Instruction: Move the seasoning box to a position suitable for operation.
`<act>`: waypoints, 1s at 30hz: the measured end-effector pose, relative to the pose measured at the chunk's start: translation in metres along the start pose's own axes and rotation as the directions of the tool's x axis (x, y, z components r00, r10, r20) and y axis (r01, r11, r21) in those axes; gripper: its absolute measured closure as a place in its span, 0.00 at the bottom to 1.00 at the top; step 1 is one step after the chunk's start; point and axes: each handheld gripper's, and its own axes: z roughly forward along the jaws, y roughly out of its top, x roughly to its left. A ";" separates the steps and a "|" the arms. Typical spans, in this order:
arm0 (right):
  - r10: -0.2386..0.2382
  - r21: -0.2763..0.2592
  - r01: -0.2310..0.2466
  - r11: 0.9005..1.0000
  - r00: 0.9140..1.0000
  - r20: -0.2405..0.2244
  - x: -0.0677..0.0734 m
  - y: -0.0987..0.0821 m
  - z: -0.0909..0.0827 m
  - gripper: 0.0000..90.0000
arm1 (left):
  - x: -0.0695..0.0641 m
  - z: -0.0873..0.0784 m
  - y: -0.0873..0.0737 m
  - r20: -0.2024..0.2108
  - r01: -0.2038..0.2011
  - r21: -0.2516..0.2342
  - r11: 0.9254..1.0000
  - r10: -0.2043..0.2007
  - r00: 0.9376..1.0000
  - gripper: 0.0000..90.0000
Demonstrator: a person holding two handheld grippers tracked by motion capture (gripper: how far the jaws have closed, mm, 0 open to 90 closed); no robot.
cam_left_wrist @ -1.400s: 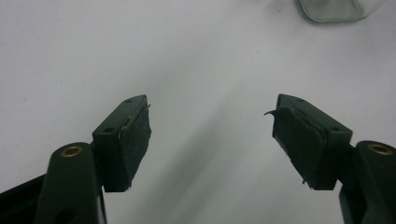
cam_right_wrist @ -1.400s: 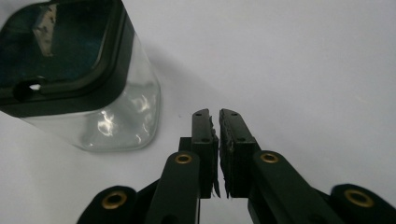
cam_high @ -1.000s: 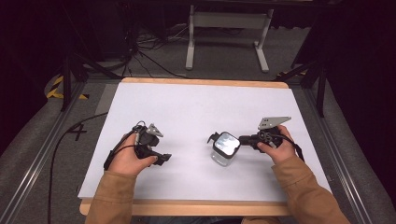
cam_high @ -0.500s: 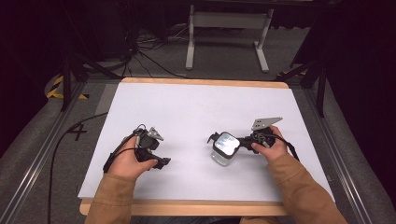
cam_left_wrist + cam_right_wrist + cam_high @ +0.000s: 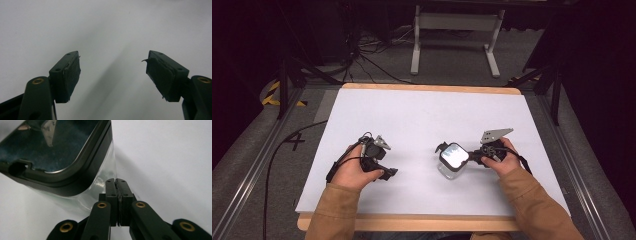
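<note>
Your table [image 5: 427,115] has a matt white top edged in pale wood. The jar [image 5: 451,161] looks like clear glossy plastic under a shiny dark-rimmed lid [image 5: 57,150]. Your sleeves [image 5: 537,205] are tan cloth.

— Where's everything relative to the container [image 5: 453,161]?
— I see it standing on the table [image 5: 427,115], toward the near edge. My right tool [image 5: 471,157] sits just right of it; my left tool [image 5: 388,173] rests well to its left.
— Behind it?
— Bare table.

Bright white table [image 5: 422,120] amid dark surroundings; glare on container lid [image 5: 454,154]; soft shadows.
</note>
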 end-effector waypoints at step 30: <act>-0.109 0.130 0.115 0.985 0.993 -0.053 0.047 -0.009 -0.001 0.99 | -0.007 0.023 0.038 0.070 -0.089 0.006 0.996 0.088 0.994 0.31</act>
